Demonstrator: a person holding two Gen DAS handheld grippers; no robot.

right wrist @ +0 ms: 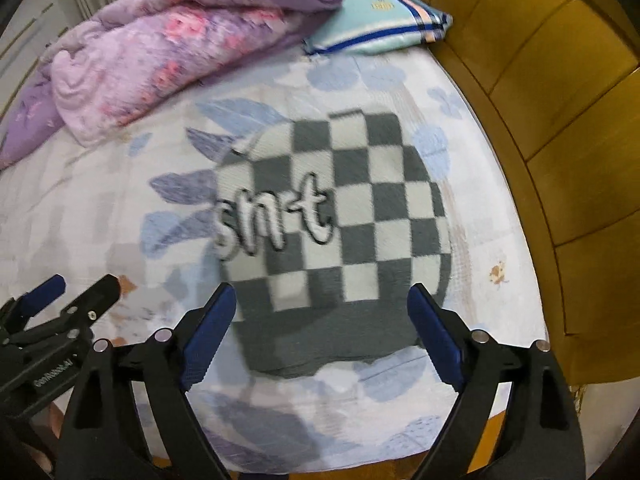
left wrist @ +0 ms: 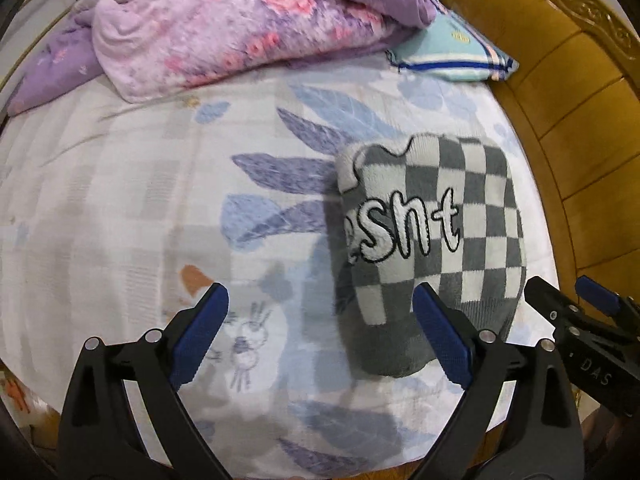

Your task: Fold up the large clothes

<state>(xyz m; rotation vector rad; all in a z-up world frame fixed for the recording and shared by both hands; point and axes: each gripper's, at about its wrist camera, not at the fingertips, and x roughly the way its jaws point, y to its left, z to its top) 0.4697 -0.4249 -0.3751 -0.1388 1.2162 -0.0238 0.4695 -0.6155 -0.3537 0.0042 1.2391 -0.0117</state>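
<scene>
My right view is blurred; folded checkered sweater point(right wrist: 340, 232) ahead, left gripper point(left wrist: 320, 332) and right gripper point(right wrist: 322, 332) both spread, empty.

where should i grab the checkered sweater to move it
Take the checkered sweater by its plain grey hem band, the edge nearest the open right gripper. Come in low from the near side; it lies folded flat on the bedsheet.

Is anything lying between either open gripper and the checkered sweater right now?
Nothing visible. The checkered sweater lies folded on the bedsheet, directly ahead of the right gripper. The left gripper sits just left of it. The purple blanket lies well beyond.
</scene>
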